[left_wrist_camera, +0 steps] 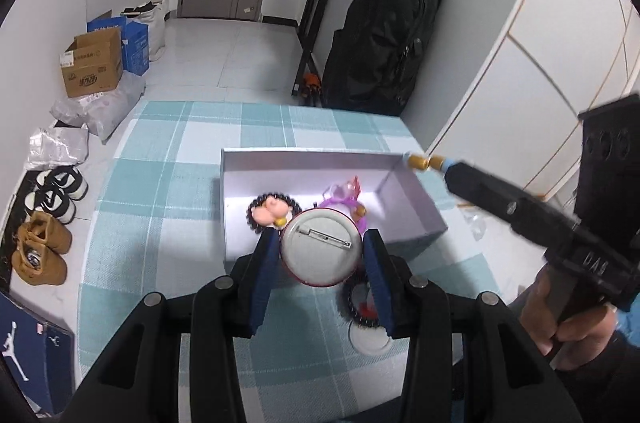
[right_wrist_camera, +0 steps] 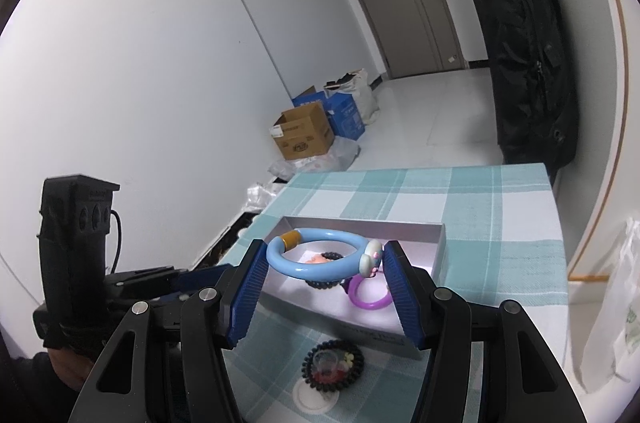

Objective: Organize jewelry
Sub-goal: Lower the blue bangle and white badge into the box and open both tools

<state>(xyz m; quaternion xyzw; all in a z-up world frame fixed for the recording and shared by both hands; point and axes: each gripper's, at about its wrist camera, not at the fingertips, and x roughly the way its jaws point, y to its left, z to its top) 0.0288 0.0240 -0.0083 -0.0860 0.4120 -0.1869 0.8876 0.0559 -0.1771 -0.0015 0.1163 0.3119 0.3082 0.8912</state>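
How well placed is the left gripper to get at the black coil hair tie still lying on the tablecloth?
Probably not yet. The left gripper is shut on the round pin badge, so its jaws are full. The black coil hair tie lies uncovered on the tablecloth, just outside the white box, so access frees up after release.

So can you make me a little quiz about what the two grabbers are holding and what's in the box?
1. True or false: the left hand-held gripper holds a round pin badge.
2. The right hand-held gripper holds a bracelet of which colour? A red, B light blue, C green.
3. Fill in: a purple ring lies inside the ____.

Key: 1 true; 2 B; 3 box.
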